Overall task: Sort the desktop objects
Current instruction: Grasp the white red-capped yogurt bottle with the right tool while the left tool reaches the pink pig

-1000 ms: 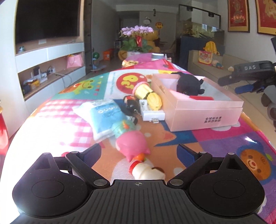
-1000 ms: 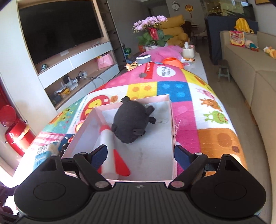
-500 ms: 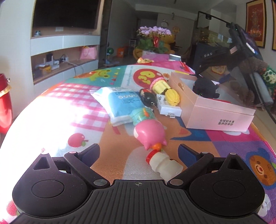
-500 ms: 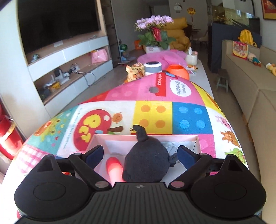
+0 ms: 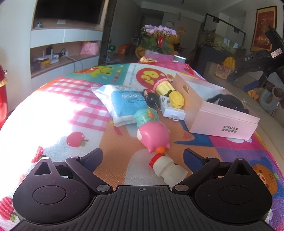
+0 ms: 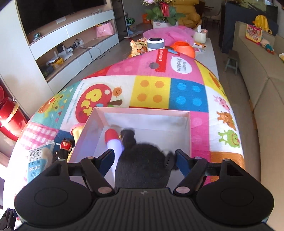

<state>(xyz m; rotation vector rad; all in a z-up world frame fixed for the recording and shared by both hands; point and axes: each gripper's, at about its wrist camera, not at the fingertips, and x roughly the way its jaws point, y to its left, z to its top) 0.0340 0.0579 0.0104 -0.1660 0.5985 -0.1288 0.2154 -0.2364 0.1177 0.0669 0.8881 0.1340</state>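
Two toys, black plush (image 6: 142, 165) and rocket (image 6: 113, 142), inside pink box (image 5: 221, 124); both tongs (image 5: 142, 156) (image 6: 143, 156) apart.

A home living room: wall television (image 6: 53, 10), beige sofa (image 6: 257, 58), potted flowers (image 5: 158, 38), colourful play mat (image 6: 159, 88).

1. Bare mat (image 5: 53, 120) lies left of the tissue pack (image 5: 124, 104).
2. Toys crowd the box (image 5: 221, 122) on its left wall.
3. Black plush (image 6: 142, 167) fills the box's near end; its far end (image 6: 156, 122) is free.
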